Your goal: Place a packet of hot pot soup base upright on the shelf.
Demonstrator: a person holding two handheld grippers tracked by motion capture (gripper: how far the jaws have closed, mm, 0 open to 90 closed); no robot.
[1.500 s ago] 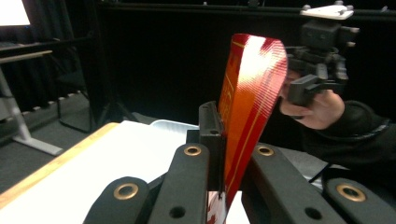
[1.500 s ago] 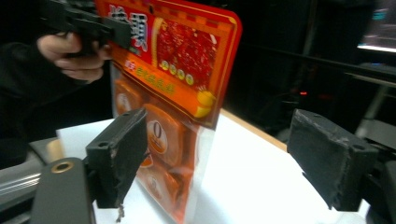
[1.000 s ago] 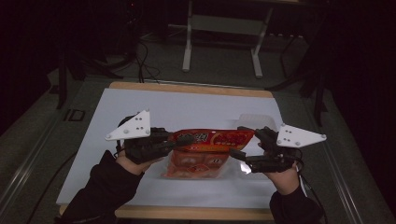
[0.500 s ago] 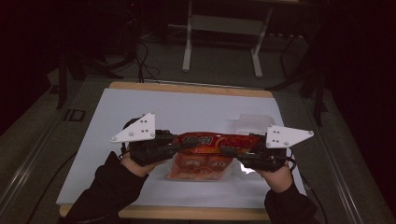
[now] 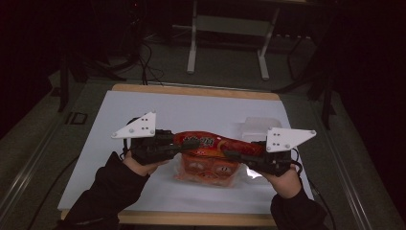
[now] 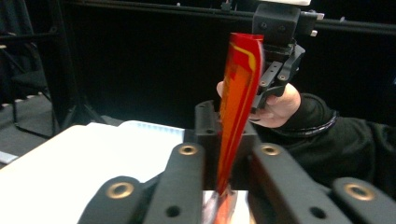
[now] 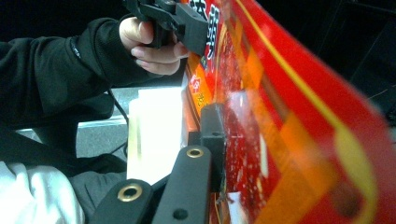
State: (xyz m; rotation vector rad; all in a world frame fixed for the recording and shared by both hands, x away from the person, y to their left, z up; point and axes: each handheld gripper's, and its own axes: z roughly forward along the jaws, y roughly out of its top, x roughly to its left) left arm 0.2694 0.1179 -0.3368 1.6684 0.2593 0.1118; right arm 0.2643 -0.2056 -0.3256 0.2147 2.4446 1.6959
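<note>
A red and orange snack bag [image 5: 208,144] hangs above the white board [image 5: 201,112], held by its top edge between both grippers. My left gripper [image 5: 178,144] is shut on the bag's left end, and my right gripper [image 5: 231,154] is shut on its right end. In the left gripper view the bag [image 6: 236,107] stands edge-on, pinched between the black jaws of my left gripper [image 6: 224,186]; the right gripper [image 6: 275,70] holds its far end. In the right gripper view the bag [image 7: 280,116] spreads across the right side and hides one jaw of my right gripper [image 7: 229,144]. The left gripper [image 7: 180,18] clamps the far end.
A translucent white box [image 5: 260,127] stands on the board just behind the right hand. The board lies on a wooden table [image 5: 196,89]. Metal stand legs [image 5: 193,48] and cables lie on the dark floor beyond the table.
The right gripper has moved inward to the left and the left gripper slightly to the right. The bag's top edge now bows up between them.
</note>
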